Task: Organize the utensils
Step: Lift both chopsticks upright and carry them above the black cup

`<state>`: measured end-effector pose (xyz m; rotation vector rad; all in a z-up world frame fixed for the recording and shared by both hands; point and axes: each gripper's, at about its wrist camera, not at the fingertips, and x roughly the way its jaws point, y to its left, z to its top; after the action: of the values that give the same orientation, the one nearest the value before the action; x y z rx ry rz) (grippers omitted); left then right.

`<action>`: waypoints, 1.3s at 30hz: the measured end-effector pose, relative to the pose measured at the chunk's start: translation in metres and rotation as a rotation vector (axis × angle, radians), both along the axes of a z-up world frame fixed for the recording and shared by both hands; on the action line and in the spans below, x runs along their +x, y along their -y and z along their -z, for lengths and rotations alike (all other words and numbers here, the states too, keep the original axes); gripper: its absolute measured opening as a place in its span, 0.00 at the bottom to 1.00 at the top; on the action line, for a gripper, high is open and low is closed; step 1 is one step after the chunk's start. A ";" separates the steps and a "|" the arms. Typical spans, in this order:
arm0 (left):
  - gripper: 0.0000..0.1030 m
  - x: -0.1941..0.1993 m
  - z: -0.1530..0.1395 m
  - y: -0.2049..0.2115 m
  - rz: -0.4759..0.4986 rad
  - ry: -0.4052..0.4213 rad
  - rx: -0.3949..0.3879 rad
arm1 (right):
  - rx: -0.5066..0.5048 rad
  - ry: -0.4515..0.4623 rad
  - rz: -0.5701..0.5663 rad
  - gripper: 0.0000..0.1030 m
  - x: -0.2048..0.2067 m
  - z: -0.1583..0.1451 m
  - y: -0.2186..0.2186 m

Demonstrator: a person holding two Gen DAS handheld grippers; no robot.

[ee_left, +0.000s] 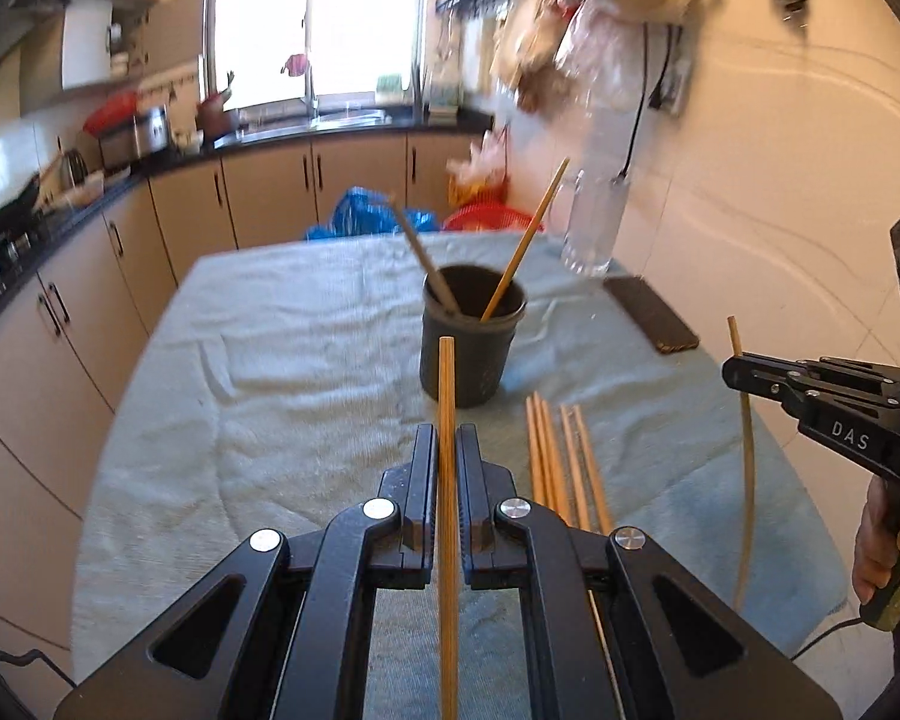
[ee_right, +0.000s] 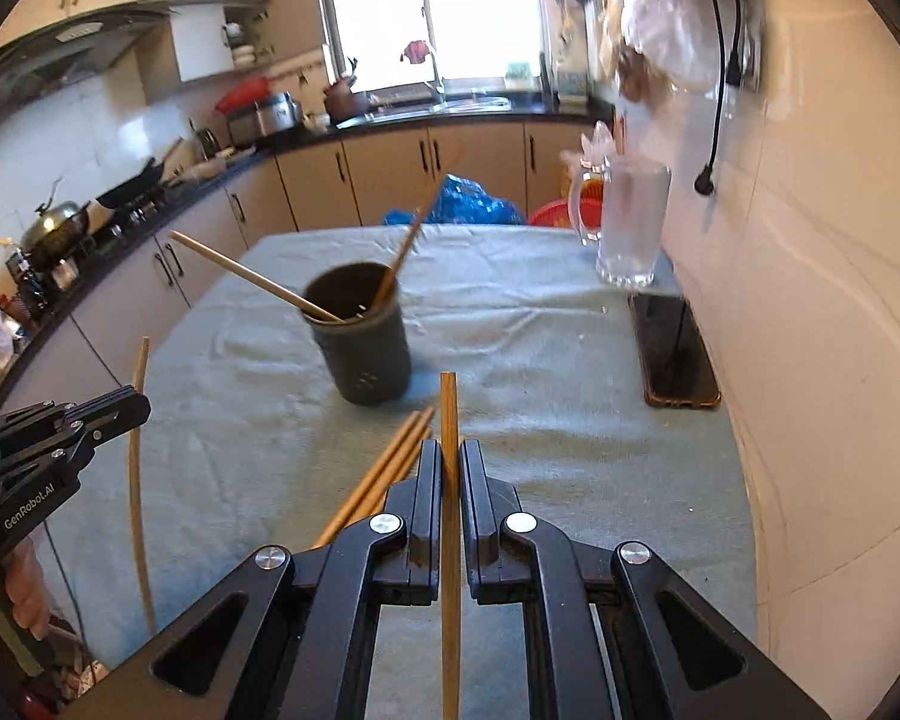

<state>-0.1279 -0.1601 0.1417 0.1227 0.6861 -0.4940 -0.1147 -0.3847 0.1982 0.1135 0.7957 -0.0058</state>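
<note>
My left gripper [ee_left: 447, 432] is shut on a wooden chopstick [ee_left: 446, 372] that sticks out ahead of the jaws, above the table. My right gripper [ee_right: 450, 447] is shut on another chopstick [ee_right: 449, 402] in the same way. Each view shows the other gripper from the side, the right gripper [ee_left: 733, 369] and the left gripper [ee_right: 141, 407], each clamping its chopstick near the upper end. A dark cup [ee_left: 471, 354] [ee_right: 363, 354] stands upright ahead with two chopsticks leaning in it. Several loose chopsticks [ee_left: 564, 468] [ee_right: 384, 468] lie on the cloth between the grippers.
A pale blue cloth [ee_left: 258, 372] covers the table. A phone [ee_left: 651, 312] [ee_right: 675, 354] lies near the right edge by the white wall, with a glass mug [ee_left: 594, 222] [ee_right: 633, 222] behind it. Kitchen counters run along the left and back.
</note>
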 end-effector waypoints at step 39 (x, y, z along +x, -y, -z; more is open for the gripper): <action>0.05 0.122 -0.142 0.064 -0.120 0.223 -0.174 | 0.126 0.374 0.082 0.07 0.098 -0.132 -0.004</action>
<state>-0.0063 -0.2240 0.2841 -0.0274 0.4274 -0.4155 -0.0163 -0.3802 0.3299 0.2587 0.4173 -0.0115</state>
